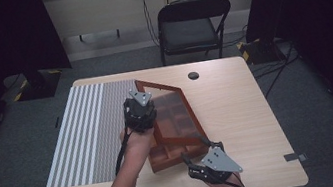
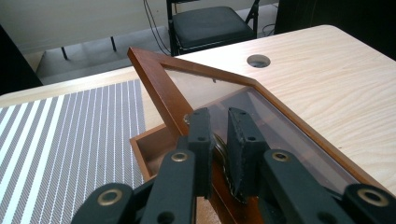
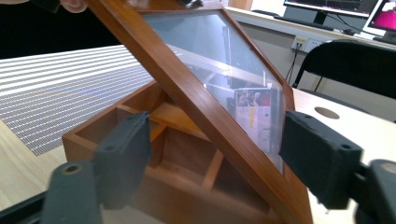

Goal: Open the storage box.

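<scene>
A wooden box (image 1: 163, 157) with inner compartments (image 3: 187, 154) lies mid-table. Its glass-paned lid (image 1: 172, 112) is tilted up, hinged along the right side. My left gripper (image 1: 139, 112) is over the lid's raised left edge. In the left gripper view the gripper (image 2: 219, 135) has its jaws nearly together on a small metal fitting of the lid frame (image 2: 159, 88). My right gripper (image 1: 196, 150) is at the box's near right corner. It (image 3: 219, 144) stands open and holds nothing, and the lid's frame (image 3: 187, 88) slants across the wide gap between its jaws.
A grey and white striped mat (image 1: 84, 132) covers the table's left part, right beside the box. Bare tabletop (image 1: 238, 112) lies right of the box, with a cable hole (image 1: 193, 75) near the far edge. A black folding chair (image 1: 192, 26) stands behind the table.
</scene>
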`<state>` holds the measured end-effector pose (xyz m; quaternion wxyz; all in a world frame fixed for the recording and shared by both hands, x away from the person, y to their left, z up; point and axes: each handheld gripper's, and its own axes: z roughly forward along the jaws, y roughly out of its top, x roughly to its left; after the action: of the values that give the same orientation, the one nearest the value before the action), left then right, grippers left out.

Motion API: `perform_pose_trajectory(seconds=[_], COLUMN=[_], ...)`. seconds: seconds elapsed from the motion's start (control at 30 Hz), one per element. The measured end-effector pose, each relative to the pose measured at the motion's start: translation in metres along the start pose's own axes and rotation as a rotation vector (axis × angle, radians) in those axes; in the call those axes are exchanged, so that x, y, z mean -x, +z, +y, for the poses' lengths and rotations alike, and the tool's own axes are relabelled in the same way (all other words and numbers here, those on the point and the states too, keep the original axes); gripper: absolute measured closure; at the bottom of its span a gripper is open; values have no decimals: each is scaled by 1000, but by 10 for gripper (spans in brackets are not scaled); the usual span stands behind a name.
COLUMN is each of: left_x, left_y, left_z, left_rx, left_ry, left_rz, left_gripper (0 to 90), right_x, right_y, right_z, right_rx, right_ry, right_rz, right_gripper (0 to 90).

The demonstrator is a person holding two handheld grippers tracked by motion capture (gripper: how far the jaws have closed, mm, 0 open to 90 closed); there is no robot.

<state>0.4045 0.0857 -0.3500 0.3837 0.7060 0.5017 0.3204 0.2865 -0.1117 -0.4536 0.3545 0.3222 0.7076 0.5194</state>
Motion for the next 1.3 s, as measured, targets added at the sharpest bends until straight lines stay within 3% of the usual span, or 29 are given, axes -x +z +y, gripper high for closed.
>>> perform_pose_trajectory(seconds=[0.2,0.4,0.6,0.63,0.8,0.93,1.1,1.23,1.3], left_x=[3,3,2,3,2,2,-4,-12,-15], left_y=[0,-1,-1,-1,-2,-3,-5,-9,-12], left_z=[3,4,4,4,5,6,10,10,10], left_rx=[10,8,12,16,26,41,73,100,121], left_ry=[-13,-9,-19,-24,-34,-41,-77,-103,-124], left_rz=[-2,-4,-8,-9,-20,-36,-60,-86,-100], left_gripper=[807,809,809,809,810,805,601,409,235], right_x=[-8,-15,-17,-18,-26,-28,-27,-21,-18], right_y=[12,23,25,24,23,23,21,18,16], right_z=[9,13,13,13,12,11,13,16,17], right_rx=[0,-14,4,6,25,35,44,61,65], right_ry=[-39,-109,-150,-149,-238,-265,-254,-216,-210], right_rz=[-10,-16,-71,-75,-137,-166,-184,-190,-192], right_gripper=[367,449,593,607,671,692,706,722,728])
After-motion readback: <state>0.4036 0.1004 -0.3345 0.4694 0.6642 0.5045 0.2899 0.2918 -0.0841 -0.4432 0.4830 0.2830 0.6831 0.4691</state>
